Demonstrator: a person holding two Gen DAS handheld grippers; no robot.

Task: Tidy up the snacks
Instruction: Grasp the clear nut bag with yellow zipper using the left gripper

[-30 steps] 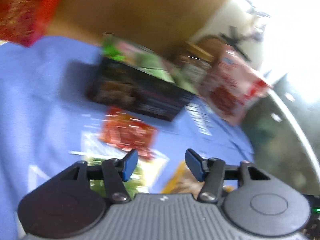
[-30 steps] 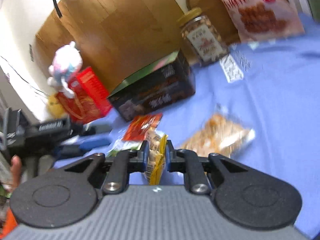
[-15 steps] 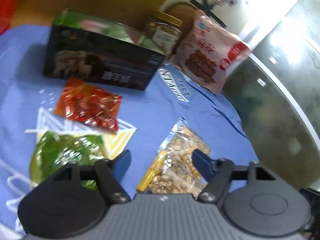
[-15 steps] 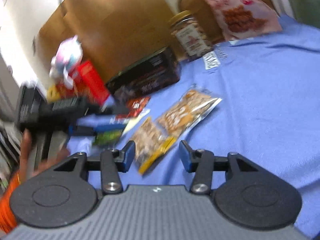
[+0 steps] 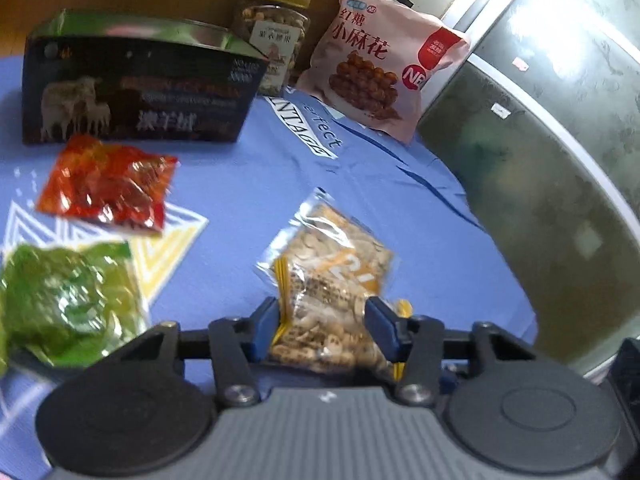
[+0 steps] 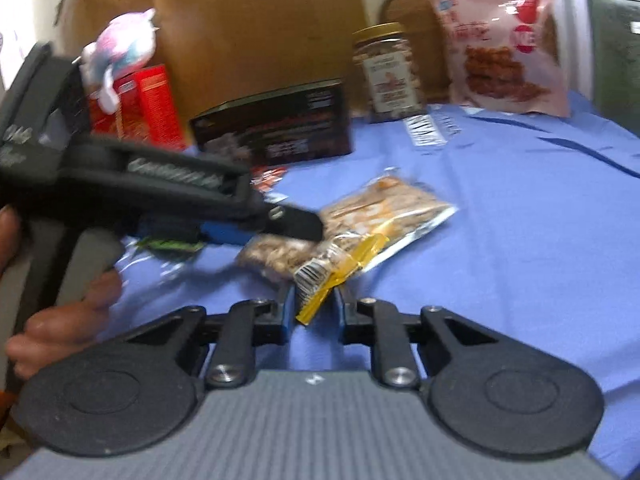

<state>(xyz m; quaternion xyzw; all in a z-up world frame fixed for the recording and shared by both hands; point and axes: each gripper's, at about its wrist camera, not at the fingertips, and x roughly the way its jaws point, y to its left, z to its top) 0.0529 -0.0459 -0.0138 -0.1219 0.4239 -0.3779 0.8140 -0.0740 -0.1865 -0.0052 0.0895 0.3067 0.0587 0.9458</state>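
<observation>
Lies flat on the blue-clothed desk (image 5: 380,184), in front of the dark box (image 5: 136,92) and a little to its right: a clear nut packet (image 5: 320,332) with a yellow seal strip and a barcode at the near end. Touches a second clear packet (image 6: 384,200) with orange print, which lies between it and the box.

Reads "红糖" and "小麻花" on the pink bag (image 5: 380,56) leaning upright to the right of the box, with a red badge and "NE". Shows sheep and white Chinese characters on the box front, too blurred to read surely. Carries a label on the gold-lidded jar (image 5: 276,36) just behind the box's right end, too small to read. Spells "NTAGE" and "erfect" on the cloth in front of the jar.

Closing from both sides: left tongs (image 5: 320,320), tilted down, pads pressing the packet's body; right tongs (image 6: 314,308), tilted down too, narrow, the yellow end between the pads with a gap on the right one. Wraps the left handle from below, a hand (image 6: 68,312).

In front of the box's left end, a red packet (image 5: 108,188); nearer still, a green packet (image 5: 64,300). Left of the box, red cartons (image 6: 148,108) with a plush toy (image 6: 120,48) on top; behind the box, a cardboard sheet (image 6: 248,28).
</observation>
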